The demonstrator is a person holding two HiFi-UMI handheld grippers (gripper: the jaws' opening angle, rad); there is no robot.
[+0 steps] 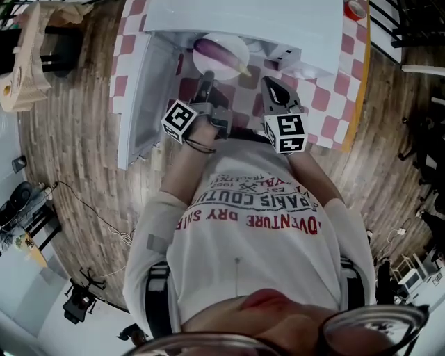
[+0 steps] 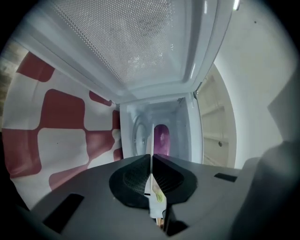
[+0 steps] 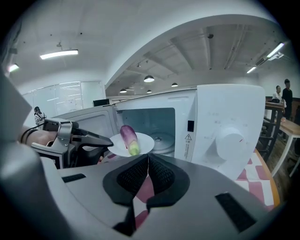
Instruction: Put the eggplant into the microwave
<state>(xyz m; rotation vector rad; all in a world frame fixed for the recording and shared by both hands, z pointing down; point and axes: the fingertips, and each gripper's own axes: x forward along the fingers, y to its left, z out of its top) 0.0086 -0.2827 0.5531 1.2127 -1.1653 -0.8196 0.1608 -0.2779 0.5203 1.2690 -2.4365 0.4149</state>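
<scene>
A purple eggplant (image 1: 221, 53) with a green stem lies on a white plate (image 1: 233, 69) held up in front of the open white microwave (image 1: 243, 17). My left gripper (image 1: 204, 78) is shut on the plate's near rim. In the left gripper view the plate (image 2: 152, 136) shows edge-on between the jaws, with the eggplant (image 2: 161, 139) behind it and the oven cavity (image 2: 176, 126) ahead. My right gripper (image 1: 272, 83) is shut and empty, to the right of the plate. In the right gripper view the eggplant (image 3: 128, 137) and plate (image 3: 140, 145) hover at the cavity mouth.
The microwave door (image 1: 135, 104) swings open to the left. A glass turntable (image 3: 161, 138) sits inside, and a control knob (image 3: 229, 140) is on the right panel. A red-and-white checked cloth (image 1: 327, 118) covers the table. People (image 3: 286, 96) stand far off.
</scene>
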